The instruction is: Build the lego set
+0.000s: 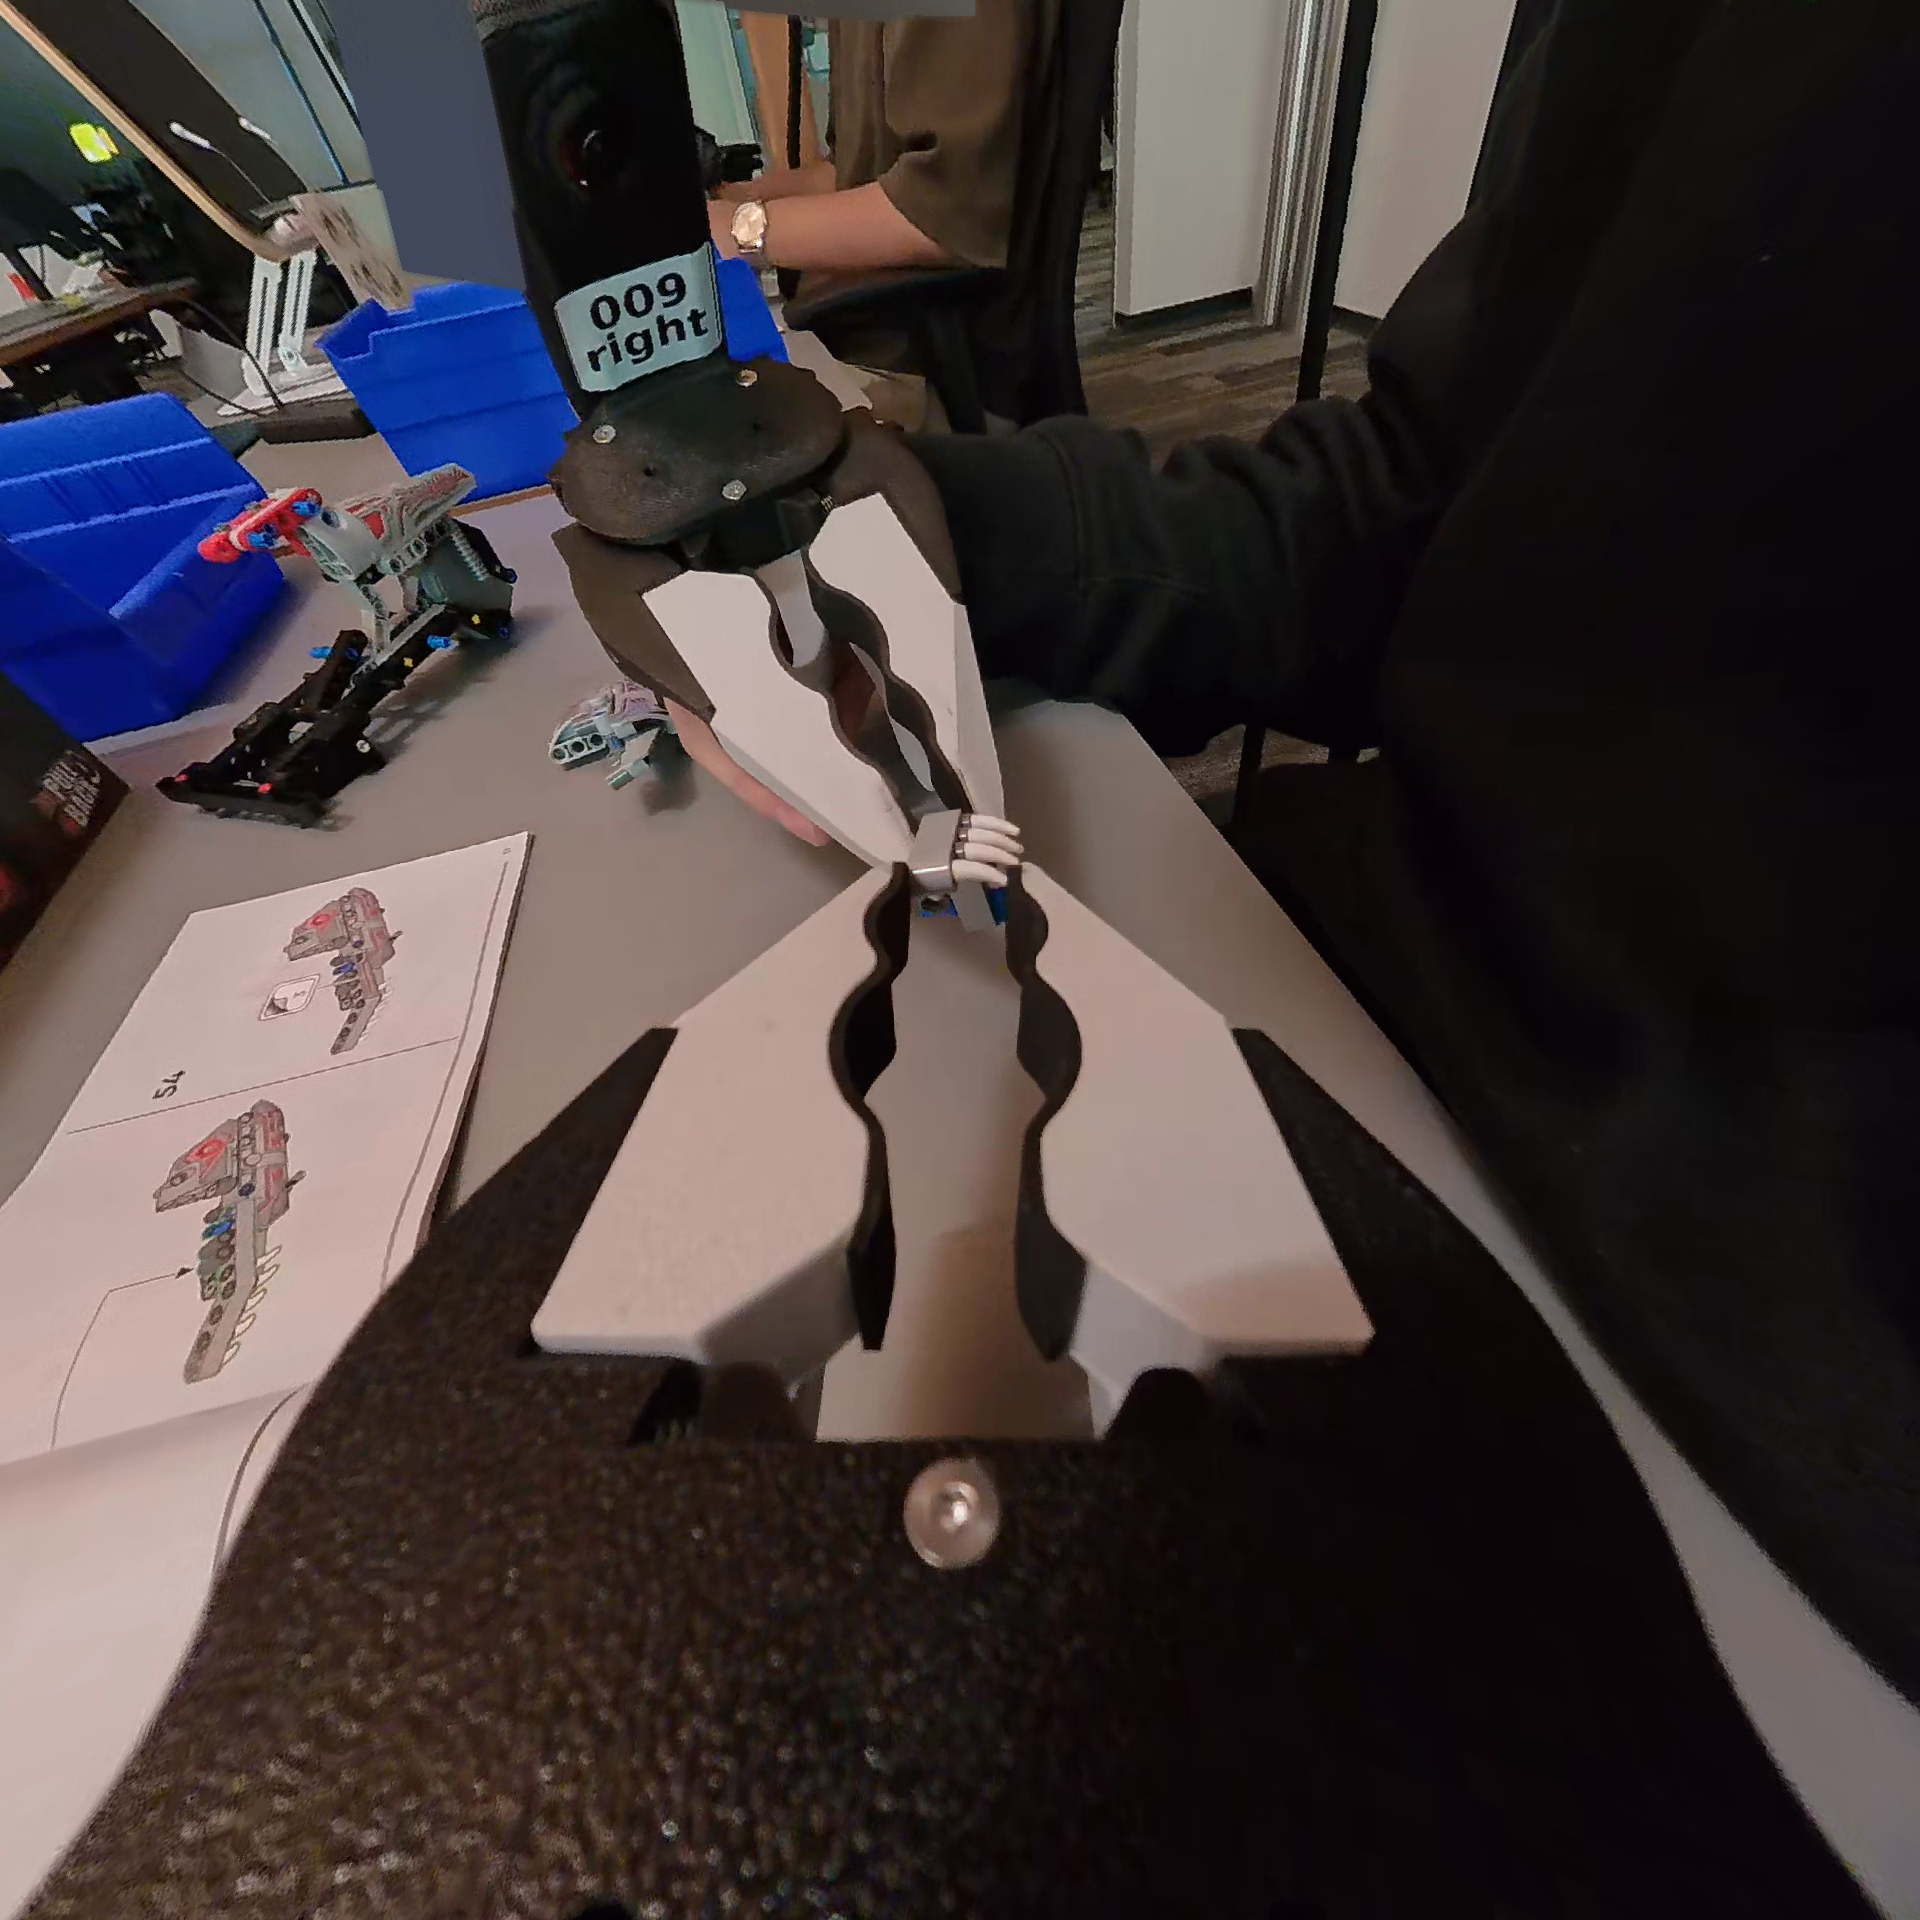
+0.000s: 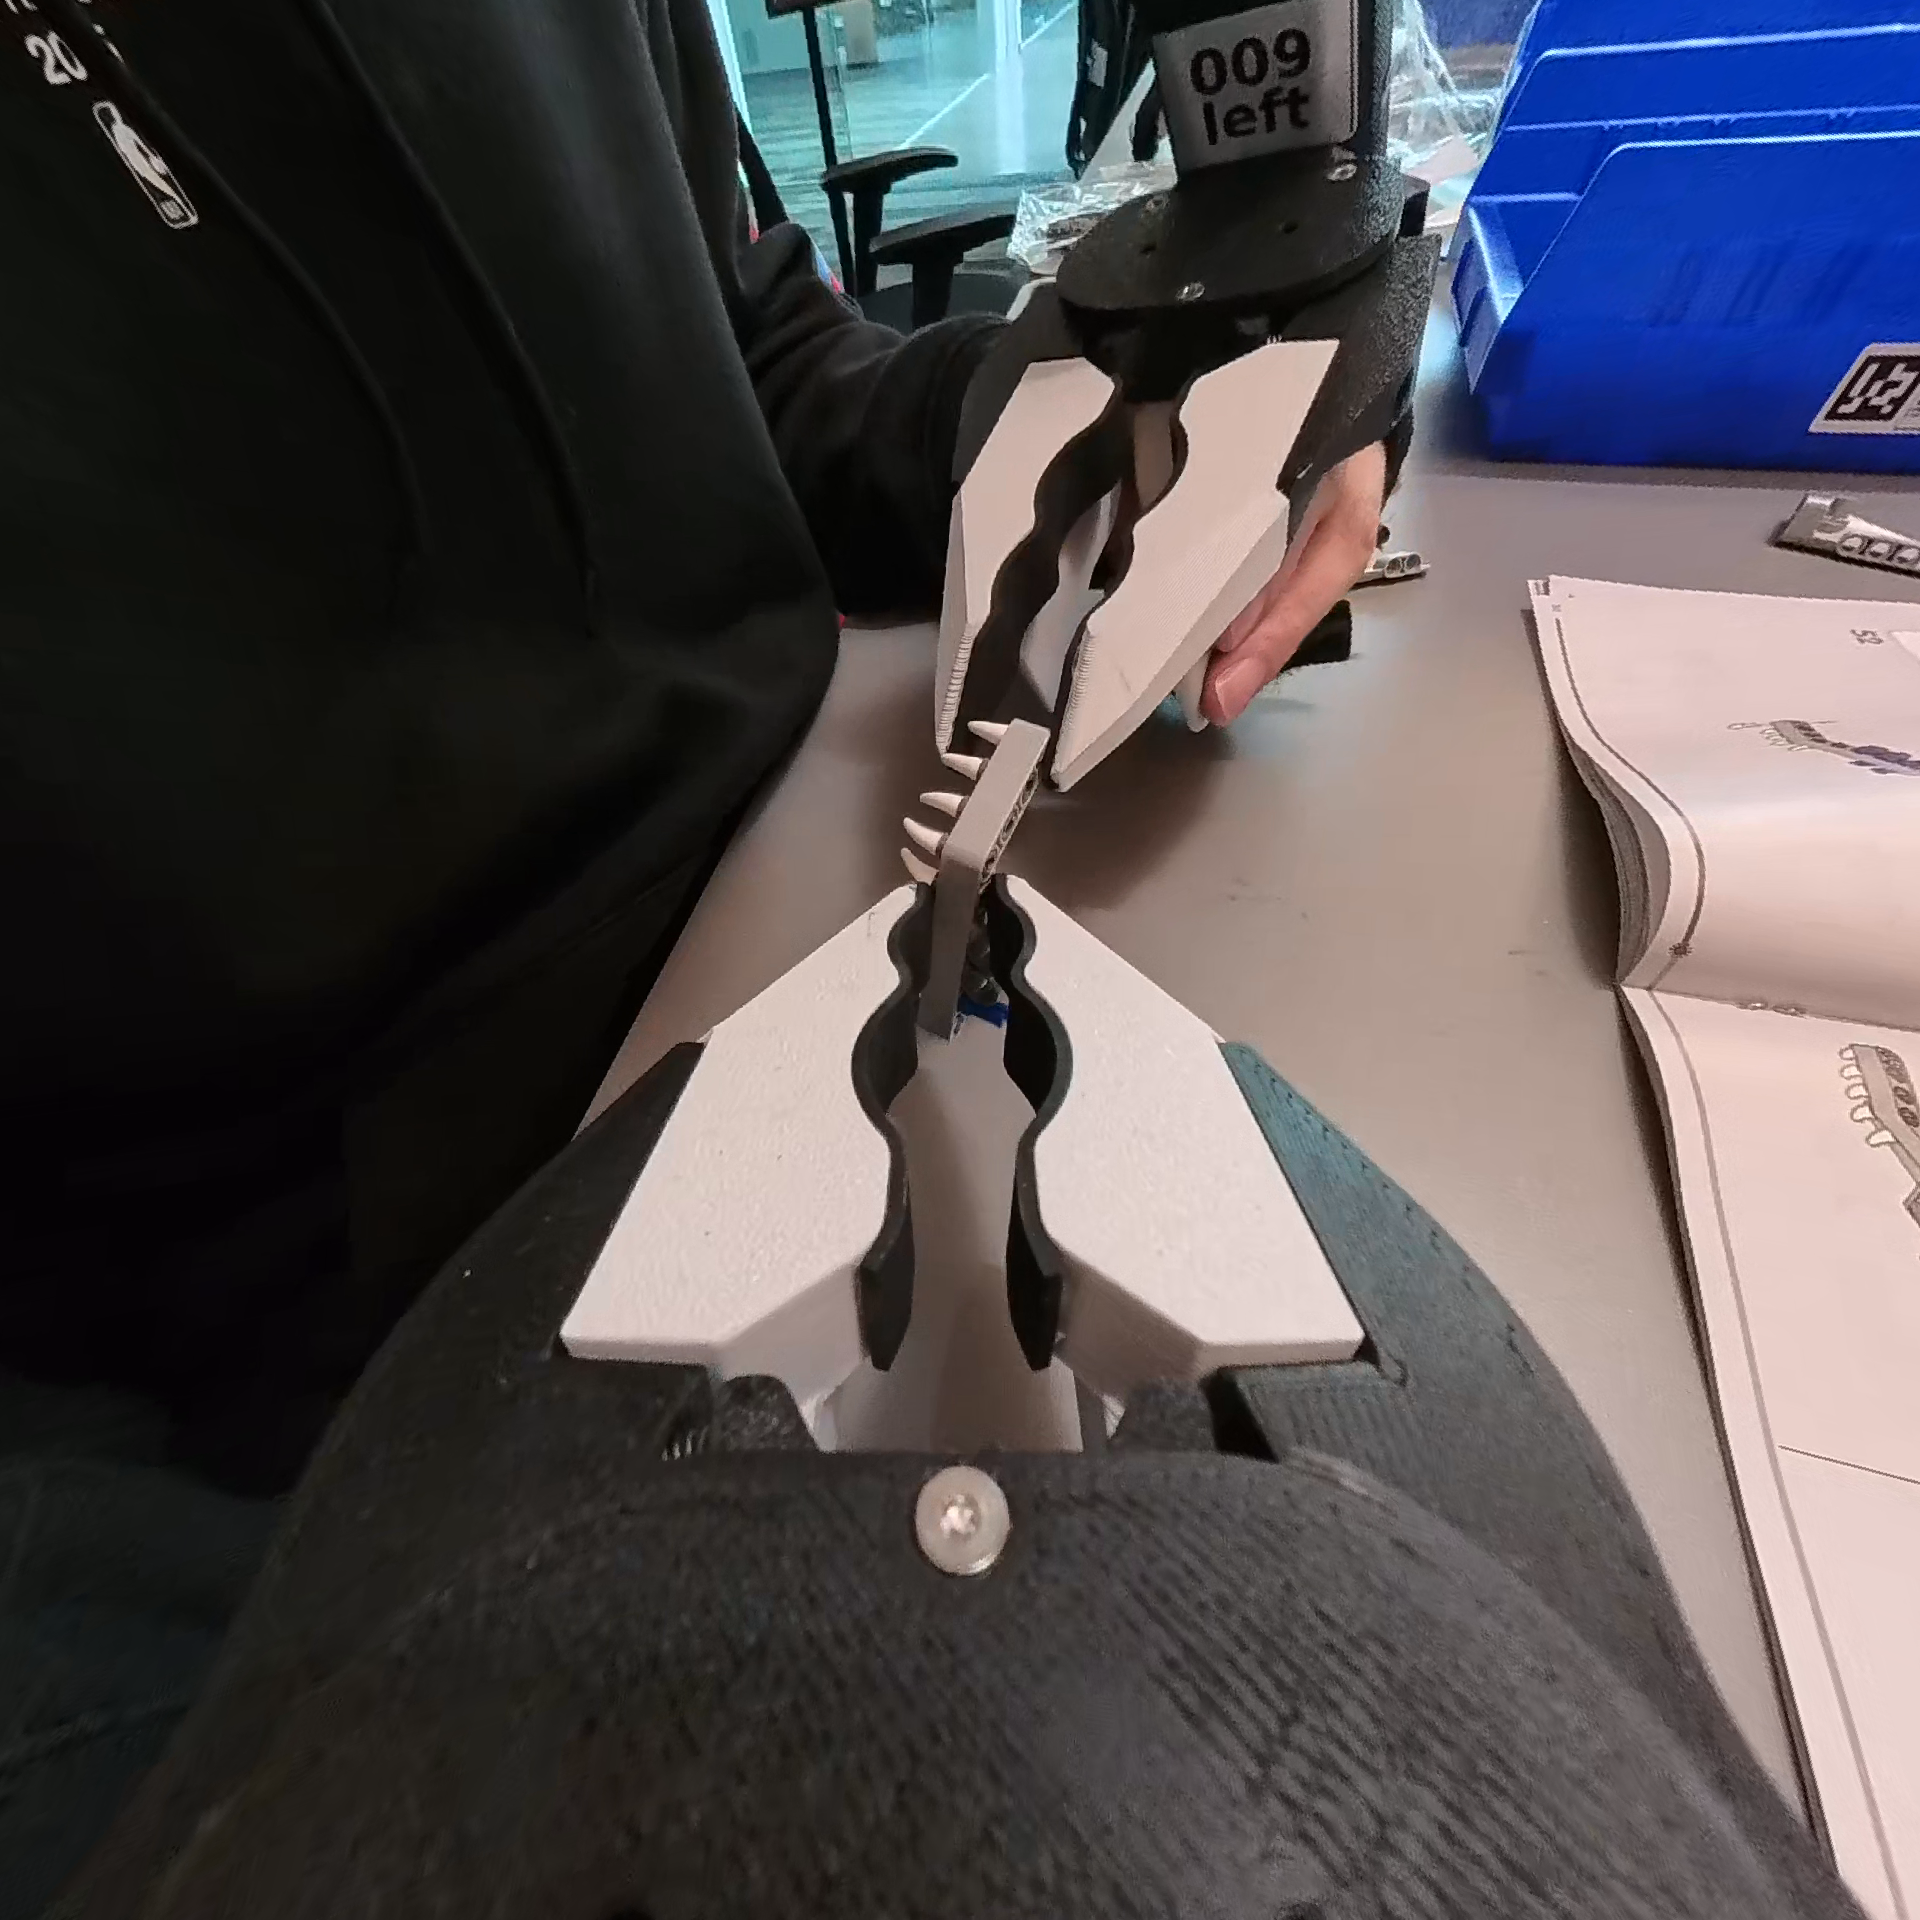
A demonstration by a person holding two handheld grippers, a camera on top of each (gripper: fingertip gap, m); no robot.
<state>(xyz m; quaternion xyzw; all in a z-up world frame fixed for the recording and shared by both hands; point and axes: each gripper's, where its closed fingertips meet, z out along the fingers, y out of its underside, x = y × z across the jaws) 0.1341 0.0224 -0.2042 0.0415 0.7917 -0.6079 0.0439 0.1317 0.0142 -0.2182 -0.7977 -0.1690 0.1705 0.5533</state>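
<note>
From the left wrist view, your left gripper [image 1: 961, 914] and right gripper [image 1: 961, 831] meet tip to tip, both clenched on the long grey Lego beam with white teeth [image 1: 961, 854], held above the grey table [image 1: 623, 914]. The blue plastic bins [image 1: 436, 384] show no contents.

From the right wrist view, the beam's [image 2: 987, 821] long axis runs straight between both grippers, teeth toward your body, neither hand nearer.

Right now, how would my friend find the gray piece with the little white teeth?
Look at the gray table's near edge, just in front of the person in the black hoodie, where two sets of white tongs meet tip to tip. The gray beam bridges them, pinched at both ends. Only it carries a row of pointed white teeth down one side.
</note>
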